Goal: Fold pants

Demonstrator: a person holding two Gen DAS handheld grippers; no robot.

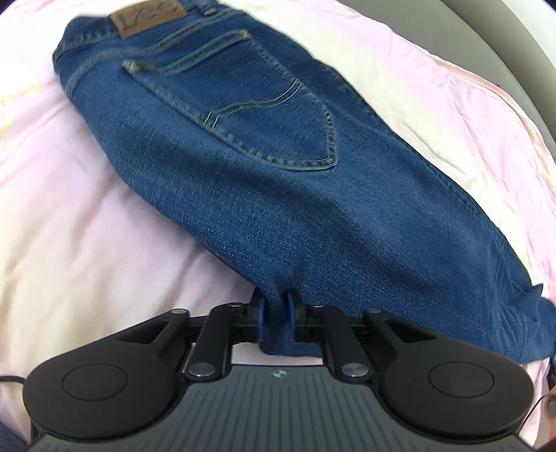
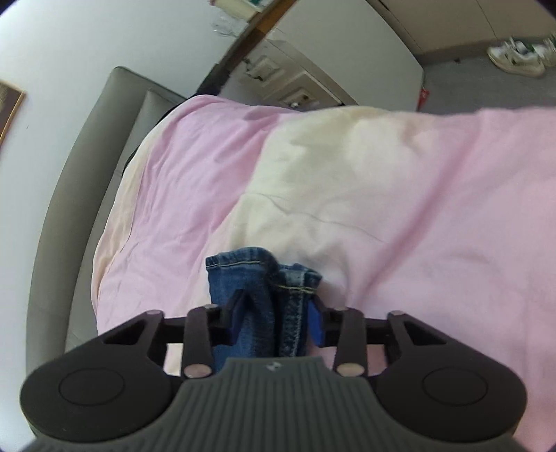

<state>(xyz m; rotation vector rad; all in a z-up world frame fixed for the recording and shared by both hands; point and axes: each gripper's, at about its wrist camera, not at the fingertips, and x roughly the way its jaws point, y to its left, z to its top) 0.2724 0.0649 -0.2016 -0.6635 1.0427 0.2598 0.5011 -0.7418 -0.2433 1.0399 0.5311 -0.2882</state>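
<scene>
Blue jeans (image 1: 243, 156) lie seat-up on a pink and cream bed cover (image 1: 69, 226), showing a back pocket (image 1: 250, 104) and a brown leather patch (image 1: 149, 19) at the waistband. My left gripper (image 1: 275, 313) is shut on a pinched fold of denim at the near edge of the jeans. In the right wrist view, the two leg hems (image 2: 243, 271) stick out bunched between the blue pads of my right gripper (image 2: 276, 316), which is shut on them above the bed cover (image 2: 382, 191). The rest of the legs is hidden below that gripper.
A grey padded headboard (image 2: 87, 174) curves along the bed's left side against a white wall with a framed picture (image 2: 10, 107). Beyond the bed stand a white bedside cabinet (image 2: 278, 80) and white shoes (image 2: 517, 57) on the grey floor.
</scene>
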